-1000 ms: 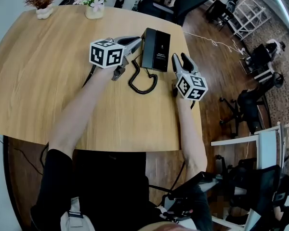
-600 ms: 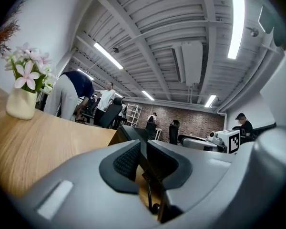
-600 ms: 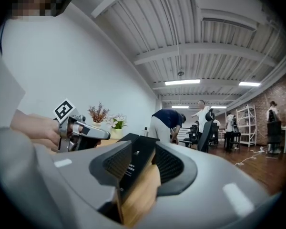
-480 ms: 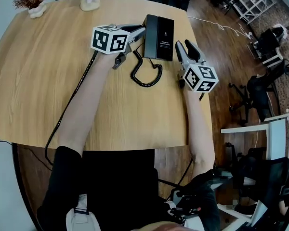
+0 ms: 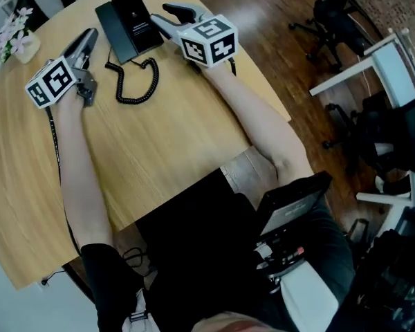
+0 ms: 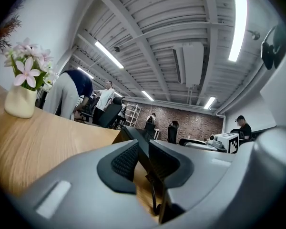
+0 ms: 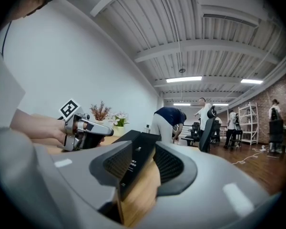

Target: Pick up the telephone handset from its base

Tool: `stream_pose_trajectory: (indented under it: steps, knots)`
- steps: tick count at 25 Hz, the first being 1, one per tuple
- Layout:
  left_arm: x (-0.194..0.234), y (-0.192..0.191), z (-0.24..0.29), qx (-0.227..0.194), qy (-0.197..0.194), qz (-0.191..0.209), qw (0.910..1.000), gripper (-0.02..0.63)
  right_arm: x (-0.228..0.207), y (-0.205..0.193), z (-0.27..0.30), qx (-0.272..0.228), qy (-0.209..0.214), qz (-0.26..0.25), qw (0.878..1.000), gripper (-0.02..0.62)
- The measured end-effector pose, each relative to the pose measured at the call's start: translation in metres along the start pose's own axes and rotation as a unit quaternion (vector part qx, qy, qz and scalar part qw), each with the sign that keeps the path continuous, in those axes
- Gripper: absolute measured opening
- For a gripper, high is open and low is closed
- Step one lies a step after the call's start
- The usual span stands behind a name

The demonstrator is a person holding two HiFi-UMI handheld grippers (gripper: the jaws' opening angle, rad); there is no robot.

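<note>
- The black plastic telephone handset (image 5: 113, 32) is sitting, as far as I can judge, in its cradle along the left side of the flat black telephone base (image 5: 137, 19), near the far edge of the round light-wood table (image 5: 180, 137).
- The left gripper (image 5: 88, 39) is sitting low just left of the phone. Its jaws have just been opening and are standing a little apart, with nothing between the pads; only the phone's edge and cord are showing through the gap beyond.
- The right gripper (image 5: 167, 14) is pointing in at the phone's right side, jaws apart and pressing on nothing, with the base's edge showing in the gap.
- I'm reckoning the handset is going to be light, stiff and smooth, so a bit slippery. The best hold looks to be across the narrow middle of the bar, not the ends.
- The black coiled cord (image 5: 135, 81) is trailing toward the person. It's likely going to tug back springily, perhaps dragging the light base along.
- The tabletop is looking smooth and level, and a white vase of pink flowers (image 5: 17, 41) is standing well off to the left.
- All around it's an open office: dark wood floor (image 5: 277, 54), black office chairs (image 5: 332, 12), people standing in the distance.
</note>
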State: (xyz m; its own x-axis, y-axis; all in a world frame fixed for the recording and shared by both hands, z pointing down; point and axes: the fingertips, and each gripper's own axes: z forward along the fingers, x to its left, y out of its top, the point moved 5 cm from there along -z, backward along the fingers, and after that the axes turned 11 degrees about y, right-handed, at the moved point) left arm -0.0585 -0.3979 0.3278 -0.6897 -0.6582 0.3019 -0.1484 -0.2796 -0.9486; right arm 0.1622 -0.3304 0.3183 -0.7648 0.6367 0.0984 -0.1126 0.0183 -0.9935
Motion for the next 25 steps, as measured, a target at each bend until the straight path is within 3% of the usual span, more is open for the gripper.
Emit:
stream_pose_trajectory:
  steps: [6,12,17,25]
  knots:
    - [-0.014,-0.013,0.02,0.015,-0.02,0.028,0.9993,0.071,-0.007,-0.008,-0.01,0.007,-0.009,0.005,1.0,0.149]
    - [-0.011,-0.008,0.018,0.006,-0.026,0.007,0.9996,0.072,-0.006,-0.006,-0.01,0.005,-0.007,0.005,1.0,0.15]
    - [-0.016,-0.006,0.014,0.007,-0.021,0.017,0.9996,0.072,-0.007,-0.007,-0.007,0.001,0.008,0.011,1.0,0.15]
    - [-0.019,-0.015,0.022,0.023,-0.032,0.021,0.999,0.072,-0.008,-0.011,-0.016,0.01,-0.006,0.01,1.0,0.149]
